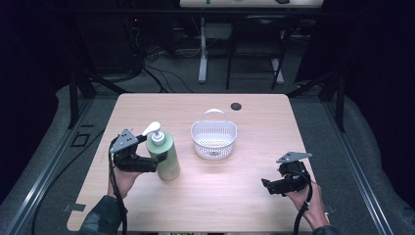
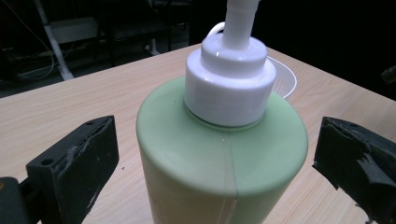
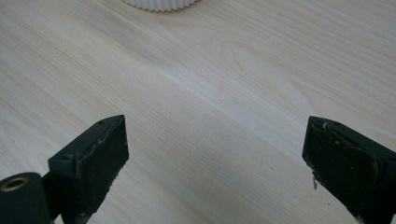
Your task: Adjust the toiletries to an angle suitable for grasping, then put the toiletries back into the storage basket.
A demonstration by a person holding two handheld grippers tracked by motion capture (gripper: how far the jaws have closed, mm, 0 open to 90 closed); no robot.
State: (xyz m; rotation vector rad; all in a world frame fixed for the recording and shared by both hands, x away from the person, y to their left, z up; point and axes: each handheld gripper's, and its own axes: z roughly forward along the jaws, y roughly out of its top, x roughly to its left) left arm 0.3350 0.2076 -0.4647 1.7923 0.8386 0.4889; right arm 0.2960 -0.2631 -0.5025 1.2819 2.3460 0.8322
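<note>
A pale green pump bottle (image 1: 167, 156) with a white pump head stands upright on the left half of the wooden table (image 1: 259, 122). My left gripper (image 1: 155, 161) reaches it from the left. In the left gripper view the bottle (image 2: 224, 158) stands between the two black jaws, which sit wide apart at either side of it, so this gripper (image 2: 215, 163) is open. My right gripper (image 1: 268, 186) rests low over the front right of the table, open, with bare wood between its jaws (image 3: 215, 154).
A white slotted basket (image 1: 214, 146) with a loop handle stands at the table's middle, just right of the bottle; its rim (image 2: 286, 80) shows behind the bottle and its base (image 3: 159, 3) ahead of the right gripper. A small dark hole (image 1: 236, 106) lies near the far edge.
</note>
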